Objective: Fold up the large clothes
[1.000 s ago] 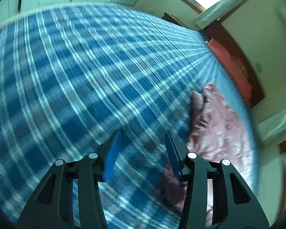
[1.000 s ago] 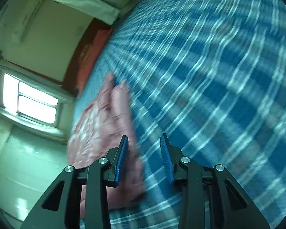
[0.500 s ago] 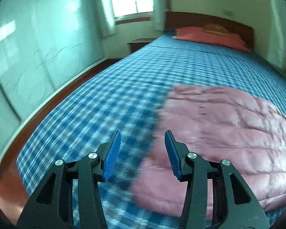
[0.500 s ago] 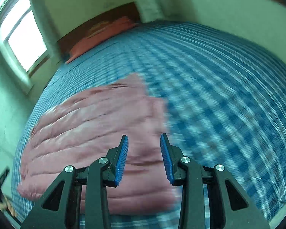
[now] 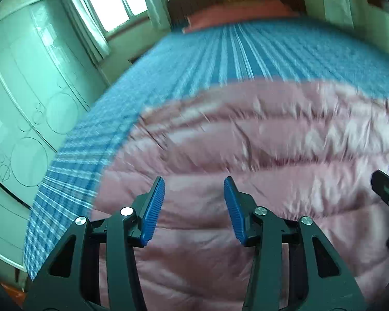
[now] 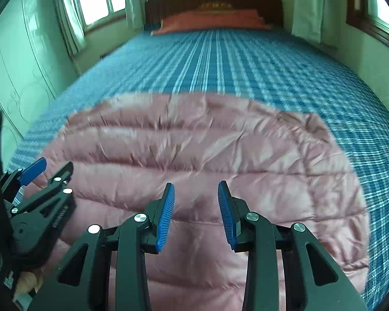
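The left claw (image 5: 194, 204) hangs with its blue pads apart and nothing between them; its jaws have just been closing a little, on air only; the right claw (image 6: 195, 212) likewise stands apart and empty. Both point down at the pink quilted down jacket (image 6: 194, 155), which lies spread flat across the near end of the bed (image 6: 246, 64), its padded ribs running crosswise; the blue checked bedspread shows bare beyond it, up to the red pillow (image 6: 210, 20) at the dark headboard. The two claws sit side by side over the jacket's near part. The step in hand looks like the approach before a fold; the picture is smeared, so which edge is hem or collar I cannot say. Next, each claw needs to drop to a near corner, pinch the puffy cloth firmly, and carry it over evenly.
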### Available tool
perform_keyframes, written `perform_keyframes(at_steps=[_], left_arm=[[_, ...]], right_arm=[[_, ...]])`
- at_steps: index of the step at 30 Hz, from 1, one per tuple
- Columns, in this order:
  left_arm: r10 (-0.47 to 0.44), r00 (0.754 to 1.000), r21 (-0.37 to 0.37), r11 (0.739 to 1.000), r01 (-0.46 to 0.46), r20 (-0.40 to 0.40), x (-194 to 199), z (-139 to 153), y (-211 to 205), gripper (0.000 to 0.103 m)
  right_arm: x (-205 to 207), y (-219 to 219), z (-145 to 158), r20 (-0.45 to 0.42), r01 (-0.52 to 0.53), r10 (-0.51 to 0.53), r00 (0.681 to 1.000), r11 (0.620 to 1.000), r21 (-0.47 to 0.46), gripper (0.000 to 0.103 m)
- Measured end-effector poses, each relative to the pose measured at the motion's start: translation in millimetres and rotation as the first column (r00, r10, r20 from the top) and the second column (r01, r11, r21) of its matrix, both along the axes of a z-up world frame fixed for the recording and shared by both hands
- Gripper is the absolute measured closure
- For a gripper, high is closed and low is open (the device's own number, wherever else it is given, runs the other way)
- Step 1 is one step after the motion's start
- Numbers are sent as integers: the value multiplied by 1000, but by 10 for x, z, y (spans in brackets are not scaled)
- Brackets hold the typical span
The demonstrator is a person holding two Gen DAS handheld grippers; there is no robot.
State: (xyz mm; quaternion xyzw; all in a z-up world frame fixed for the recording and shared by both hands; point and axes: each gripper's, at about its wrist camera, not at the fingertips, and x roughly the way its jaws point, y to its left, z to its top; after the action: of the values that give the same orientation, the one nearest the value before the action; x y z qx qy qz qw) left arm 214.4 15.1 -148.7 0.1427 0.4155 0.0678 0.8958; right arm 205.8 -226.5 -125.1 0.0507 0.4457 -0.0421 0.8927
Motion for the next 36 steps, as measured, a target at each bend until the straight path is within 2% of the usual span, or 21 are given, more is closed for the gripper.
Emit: perform_keyframes(at_steps=[2, 5, 7, 10, 13, 15, 16, 17, 19, 22, 25, 28, 31, 36], left_arm=[[-8, 1000, -2, 1000, 7, -29, 27, -158, -13, 64], [-11, 1000, 7, 1000, 11, -24, 19, -227, -26, 66], [-24, 999, 3, 1000, 24, -30, 12, -166, -41, 70], [-20, 999, -26, 999, 21, 29, 31, 63, -26, 70], [-15, 999, -31, 999, 16, 43, 181, 115, -75, 70], [-12, 1000, -13, 1000, 12, 21, 318, 10, -115, 70], [-16, 999, 12, 1000, 16, -29, 404, -148, -150, 71], [-20, 999, 17, 1000, 21, -46, 434, -225, -159, 71], [-20, 999, 27, 999, 21, -36, 421, -230, -175, 72], [-2, 1000, -30, 1000, 2, -6, 318, -69, -62, 72], [23, 1000, -43, 999, -23, -5, 293, -83, 75, 71], [23, 1000, -46, 999, -24, -5, 311, -240, 88, 70], [14, 1000, -19, 1000, -15, -6, 320, -237, 54, 71], [34, 999, -133, 990, -38, -27, 265, -91, 294, 71]], right_arm=[[75, 34, -191, -46, -7, 6, 999, 1000, -17, 67], [98, 39, -368, -71, -14, 12, 997, 1000, -22, 67], [126, 48, -332, -82, -12, 11, 997, 1000, -20, 67], [172, 8, -157, -51, 0, 0, 999, 1000, -4, 67], [336, 7, -60, -25, 10, -11, 1000, 1000, -23, 68], [475, -9, -123, -32, 17, -18, 999, 1000, -19, 68], [525, -12, -184, -47, 17, -18, 999, 1000, -22, 67], [587, -18, -290, -75, 11, -12, 997, 1000, -18, 67], [663, -24, -420, -101, 1, -2, 995, 1000, -15, 67], [568, -8, -243, -74, 4, -5, 997, 1000, -13, 67], [408, 46, -161, -44, -5, 3, 999, 999, -40, 67], [421, 125, -347, -79, -21, 17, 997, 999, -48, 67], [418, 140, -443, -53, -19, 16, 998, 998, -58, 67], [395, 150, -476, -29, -21, 19, 999, 997, -72, 67]])
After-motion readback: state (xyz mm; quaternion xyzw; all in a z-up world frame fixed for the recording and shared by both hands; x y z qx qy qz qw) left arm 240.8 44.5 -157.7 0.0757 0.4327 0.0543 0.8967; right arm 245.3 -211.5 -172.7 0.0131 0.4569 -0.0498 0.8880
